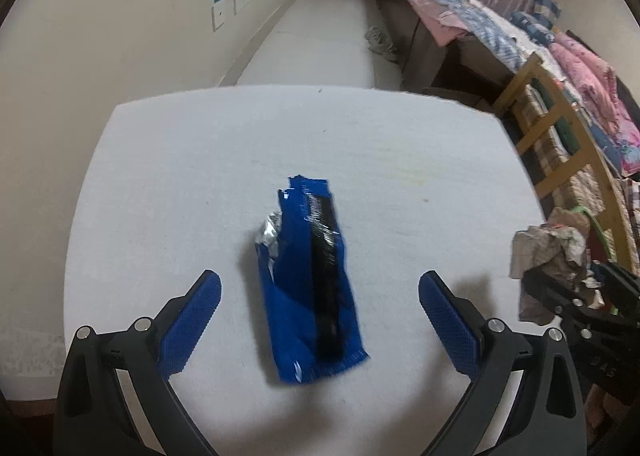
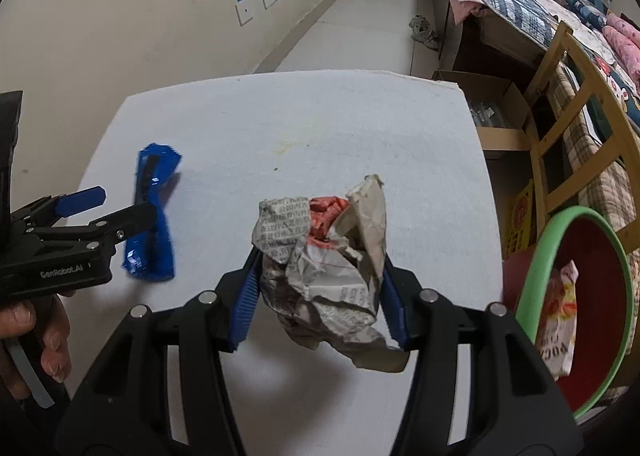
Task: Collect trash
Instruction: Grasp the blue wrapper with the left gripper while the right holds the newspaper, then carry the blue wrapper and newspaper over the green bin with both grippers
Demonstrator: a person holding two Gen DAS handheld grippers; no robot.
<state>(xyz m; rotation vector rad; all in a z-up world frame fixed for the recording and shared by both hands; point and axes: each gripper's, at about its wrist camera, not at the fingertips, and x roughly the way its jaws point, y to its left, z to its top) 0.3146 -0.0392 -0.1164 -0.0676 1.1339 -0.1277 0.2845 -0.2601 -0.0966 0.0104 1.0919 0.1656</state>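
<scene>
A: On the white table (image 1: 168, 160), what lies furthest left?

B: The left gripper (image 1: 320, 320), with a hand (image 2: 28, 340) on its handle. Its jaws stand wide apart over a blue wrapper (image 1: 316, 284), one blue pad (image 1: 192, 328) on either side, neither touching it.

A: How does the wrapper lie?

B: Flat on the table, in its left half. In the left wrist view its long axis runs from near the camera away toward the far edge, leaning slightly left at the top. The far end is torn open, with silver foil (image 1: 272, 234) showing at its left side. A black strip runs down its length.

A: And to the right of that?

B: The right gripper (image 2: 320, 296), clamped on a crumpled paper wad (image 2: 328, 268). The wad is held above the table near its right edge, printed newsprint with a red patch at the top. It stands taller than it is wide, sticking out past the fingertips.

A: Anything further right?

B: A bin (image 2: 536, 264) with a green rim and red inside, beside the table's right edge. A white and yellow packet (image 2: 558, 320) lies in it.
</scene>
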